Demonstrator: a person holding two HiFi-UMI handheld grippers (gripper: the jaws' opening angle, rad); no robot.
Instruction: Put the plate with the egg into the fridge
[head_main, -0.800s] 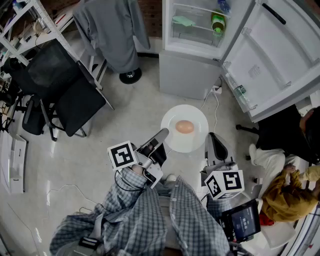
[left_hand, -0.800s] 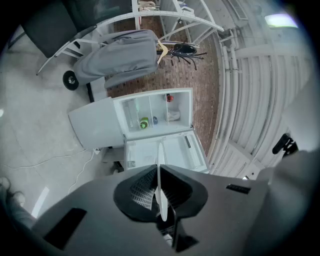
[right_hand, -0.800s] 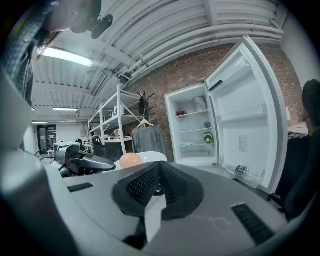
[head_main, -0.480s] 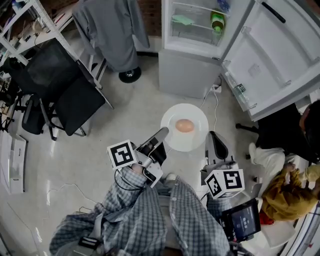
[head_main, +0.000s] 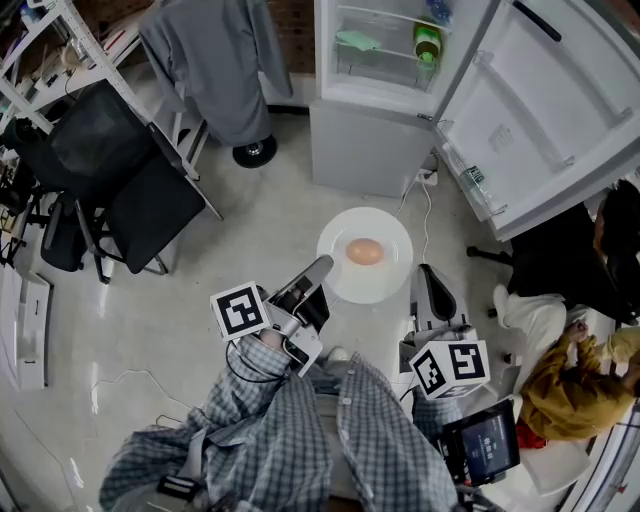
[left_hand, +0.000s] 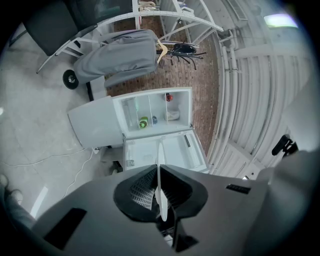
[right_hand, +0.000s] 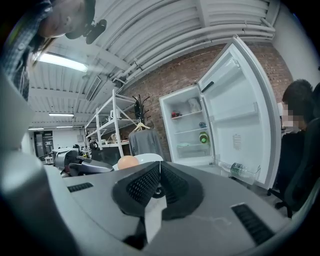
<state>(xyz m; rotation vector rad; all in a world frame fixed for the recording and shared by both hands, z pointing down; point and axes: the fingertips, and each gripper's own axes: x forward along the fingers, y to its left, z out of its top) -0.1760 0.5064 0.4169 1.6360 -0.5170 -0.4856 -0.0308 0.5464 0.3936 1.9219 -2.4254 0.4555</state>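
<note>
Black chairs and a grey coat are seen at far left. Left hand-held gripper is clamped on the plate at its left rim; in the left gripper view the rim is pinched edge-on between closed jaws. Egg is carried mid-plate. Right hand-held gripper is pressed together on the right rim. Plate is held over the floor, short of the fridge. Fridge door is swung open to the right.
</note>
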